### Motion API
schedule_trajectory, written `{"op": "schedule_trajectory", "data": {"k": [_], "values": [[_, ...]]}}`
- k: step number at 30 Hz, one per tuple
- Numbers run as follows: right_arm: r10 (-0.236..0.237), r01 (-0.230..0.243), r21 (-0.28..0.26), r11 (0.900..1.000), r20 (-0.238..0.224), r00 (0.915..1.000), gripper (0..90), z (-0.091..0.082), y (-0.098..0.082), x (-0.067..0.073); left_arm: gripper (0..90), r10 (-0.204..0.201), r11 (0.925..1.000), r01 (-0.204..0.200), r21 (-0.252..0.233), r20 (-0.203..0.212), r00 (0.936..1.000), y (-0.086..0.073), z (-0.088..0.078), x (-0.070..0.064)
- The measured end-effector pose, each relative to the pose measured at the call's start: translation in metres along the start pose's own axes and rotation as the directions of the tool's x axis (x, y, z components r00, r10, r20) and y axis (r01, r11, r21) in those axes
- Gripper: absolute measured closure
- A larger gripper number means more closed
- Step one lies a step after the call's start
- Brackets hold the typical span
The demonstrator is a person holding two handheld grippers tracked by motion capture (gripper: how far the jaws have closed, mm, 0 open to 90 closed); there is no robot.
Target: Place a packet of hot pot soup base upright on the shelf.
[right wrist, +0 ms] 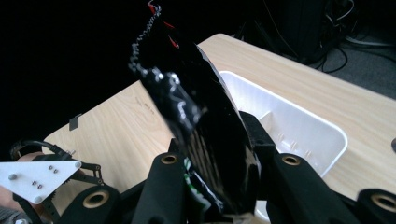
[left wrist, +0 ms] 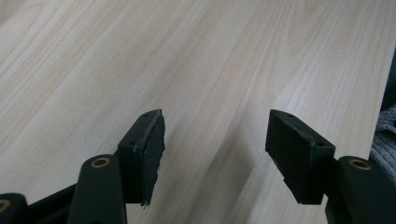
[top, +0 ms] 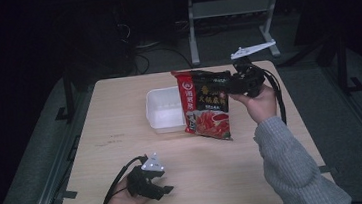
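We see a shiny red and black snack bag [top: 205,104] with food pictures on the front. It hangs up in the air above the light wooden table [top: 123,152], just in front of a white plastic tub [top: 162,109]. In the high view the bag covers the tub's right side.

The right gripper [top: 217,80] pinches the bag near its top edge. In the right gripper view its two black jaws press on both sides of the bag [right wrist: 205,140], so it is clamped on the bag.

We think the bag could slip, because the grip is only on a thin bit near the top and the rest hangs down loose. It could swing and bump the tub [right wrist: 299,126], or land on the rim and flop onto the table. If the bag is meant for the tub, it looks tall, so it may need to go in lying flat.

The tub looks bare inside in the part we can see. We cannot see behind the bag.

The left gripper [top: 163,188] rests low at the near edge of the table, well apart from the bag. Its jaws are spread wide with nothing between them, just bare wood [left wrist: 196,65].
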State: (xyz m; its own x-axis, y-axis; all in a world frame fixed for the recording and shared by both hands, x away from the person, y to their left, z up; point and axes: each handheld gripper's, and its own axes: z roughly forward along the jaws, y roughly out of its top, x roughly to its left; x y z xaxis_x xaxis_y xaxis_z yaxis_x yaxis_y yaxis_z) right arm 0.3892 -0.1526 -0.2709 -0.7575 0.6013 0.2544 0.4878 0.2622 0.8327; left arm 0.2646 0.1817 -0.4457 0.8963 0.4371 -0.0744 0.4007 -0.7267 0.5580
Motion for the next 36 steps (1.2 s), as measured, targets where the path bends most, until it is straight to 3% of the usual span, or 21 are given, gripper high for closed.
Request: {"op": "schedule_trajectory", "data": {"k": [9, 20, 36], "values": [[0.002, -0.002, -0.011, 1.000, 0.040, 0.9992, 73.6, 0.007, 0.024, -0.006, 37.1, -0.010, 0.9998, 0.010, -0.015, 0.003, 0.9999, -0.002, -0.003, 0.003], [0.023, -0.021, -0.020, 1.000, 0.083, 0.9963, 73.6, 0.018, 0.038, -0.018, 37.0, -0.017, 0.9998, 0.017, -0.014, 0.003, 0.9999, -0.003, -0.004, 0.005], [0.097, -0.083, -0.078, 0.993, 0.194, 0.9763, 73.5, 0.041, 0.044, -0.041, 37.1, -0.010, 0.9999, 0.010, -0.011, 0.009, 0.9999, -0.004, -0.003, 0.005]]}}
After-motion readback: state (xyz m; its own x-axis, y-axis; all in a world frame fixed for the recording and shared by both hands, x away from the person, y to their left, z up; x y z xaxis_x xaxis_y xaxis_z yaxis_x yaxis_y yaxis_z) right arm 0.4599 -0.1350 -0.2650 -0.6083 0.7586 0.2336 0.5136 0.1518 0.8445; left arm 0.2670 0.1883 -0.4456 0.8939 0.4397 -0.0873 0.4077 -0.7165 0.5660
